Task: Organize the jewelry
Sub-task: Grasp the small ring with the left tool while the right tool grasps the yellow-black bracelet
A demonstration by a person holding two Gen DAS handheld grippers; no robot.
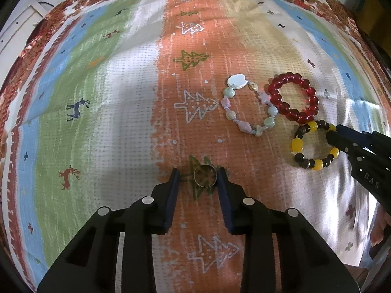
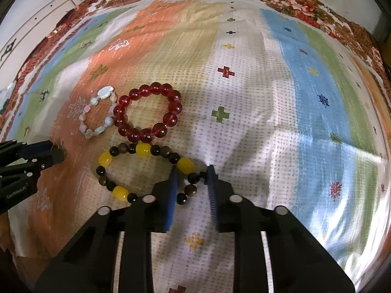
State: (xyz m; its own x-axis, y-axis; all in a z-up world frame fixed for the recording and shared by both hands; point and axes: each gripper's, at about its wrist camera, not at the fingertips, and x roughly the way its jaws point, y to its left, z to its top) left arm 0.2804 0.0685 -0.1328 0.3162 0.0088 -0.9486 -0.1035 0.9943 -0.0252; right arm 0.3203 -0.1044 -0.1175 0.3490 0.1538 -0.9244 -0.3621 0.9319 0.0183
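Observation:
A small metal ring [image 1: 205, 177] lies on the patterned cloth between the open fingers of my left gripper [image 1: 198, 173], close to the right finger. A pastel bead bracelet [image 1: 248, 106], a red bead bracelet [image 1: 293, 97] and a yellow-and-brown bead bracelet [image 1: 315, 145] lie to the right. In the right wrist view my right gripper [image 2: 191, 171] is open, its fingers straddling the right side of the yellow-and-brown bracelet [image 2: 144, 150]. The red bracelet [image 2: 149, 109] and the pastel bracelet [image 2: 97, 114] lie beyond. The ring is hidden there.
A striped cloth [image 1: 110, 97] with tree, deer and cross prints covers the surface, over a floral cover [image 2: 293, 2]. The right gripper's body [image 1: 361, 153] enters the left view from the right; the left gripper [image 2: 29, 161] shows at the right view's left edge.

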